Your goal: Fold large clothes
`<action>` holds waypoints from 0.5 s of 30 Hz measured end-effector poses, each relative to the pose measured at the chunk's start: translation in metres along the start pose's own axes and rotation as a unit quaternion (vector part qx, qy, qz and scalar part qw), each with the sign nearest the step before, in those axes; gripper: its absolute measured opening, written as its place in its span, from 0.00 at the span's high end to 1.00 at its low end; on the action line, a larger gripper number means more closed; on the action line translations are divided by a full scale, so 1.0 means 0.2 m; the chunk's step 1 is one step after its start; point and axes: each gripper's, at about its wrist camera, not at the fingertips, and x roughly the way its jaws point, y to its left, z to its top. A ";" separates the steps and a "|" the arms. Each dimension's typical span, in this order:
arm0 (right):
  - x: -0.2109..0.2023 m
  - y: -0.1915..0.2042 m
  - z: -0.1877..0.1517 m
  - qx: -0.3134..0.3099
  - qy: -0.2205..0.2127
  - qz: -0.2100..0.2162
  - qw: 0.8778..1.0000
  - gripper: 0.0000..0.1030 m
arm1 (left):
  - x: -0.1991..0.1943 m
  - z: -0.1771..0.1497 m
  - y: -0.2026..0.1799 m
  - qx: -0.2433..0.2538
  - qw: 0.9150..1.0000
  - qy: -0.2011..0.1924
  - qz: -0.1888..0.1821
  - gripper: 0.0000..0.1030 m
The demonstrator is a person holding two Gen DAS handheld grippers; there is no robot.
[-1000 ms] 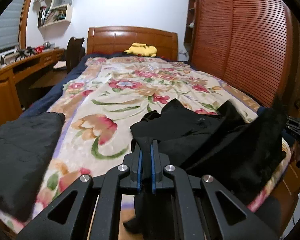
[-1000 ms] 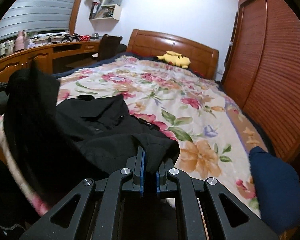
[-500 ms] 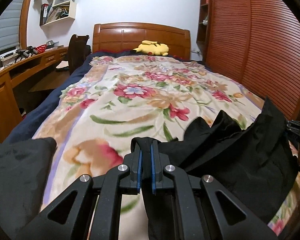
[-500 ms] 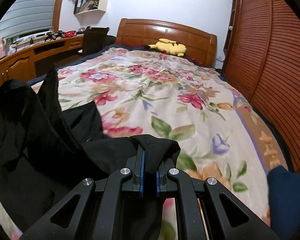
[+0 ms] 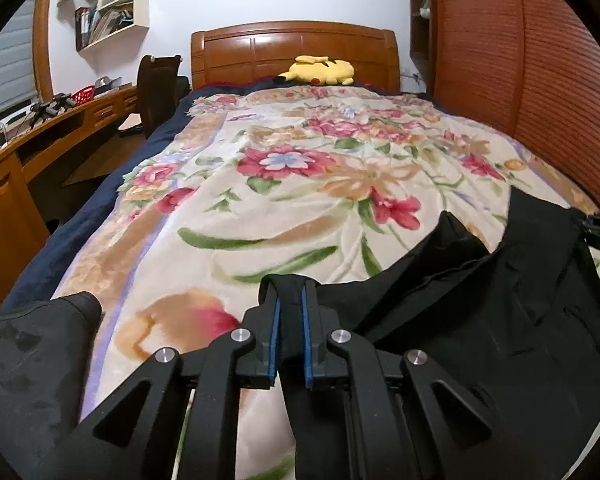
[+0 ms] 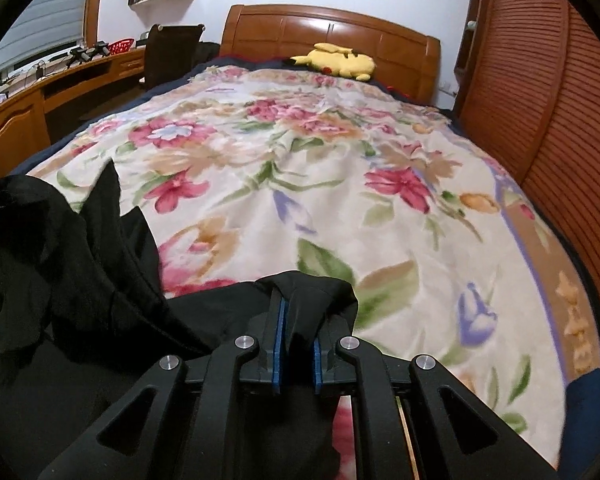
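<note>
Left wrist alone shows a dark folded garment point(image 5: 28, 368) beside the left claw point(image 5: 290, 300), both claws pinching black clothing point(image 5: 480, 320).

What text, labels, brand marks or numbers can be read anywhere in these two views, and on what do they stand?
None can be read.
Books and files on the wall shelf: spines too small and blurred to read.
Black garment: no print or tag in view.
Floral blanket: pattern only.
Yellow plush toy: no tag in view.
</note>
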 end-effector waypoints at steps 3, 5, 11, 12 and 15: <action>0.03 0.01 0.00 -0.004 0.014 0.002 1.000 0.83 | -0.03 -0.02 -0.02 0.021 1.000 -0.005 0.019 0.80; 0.02 0.00 0.00 -0.007 0.017 -0.010 1.000 0.71 | -0.07 -0.04 -0.01 0.016 1.000 -0.012 0.003 0.64; -0.05 -0.05 0.00 0.014 -0.001 -0.021 1.000 0.39 | -0.17 -0.09 -0.01 -0.001 0.999 -0.012 -0.044 0.45; -0.06 -0.05 -0.01 0.011 0.003 -0.022 1.000 0.39 | -0.19 -0.10 -0.01 -0.002 0.999 -0.011 -0.052 0.33; -0.04 -0.04 -0.06 0.006 0.023 -0.007 1.000 0.39 | -0.23 -0.16 -0.04 -0.009 0.997 -0.007 -0.075 0.25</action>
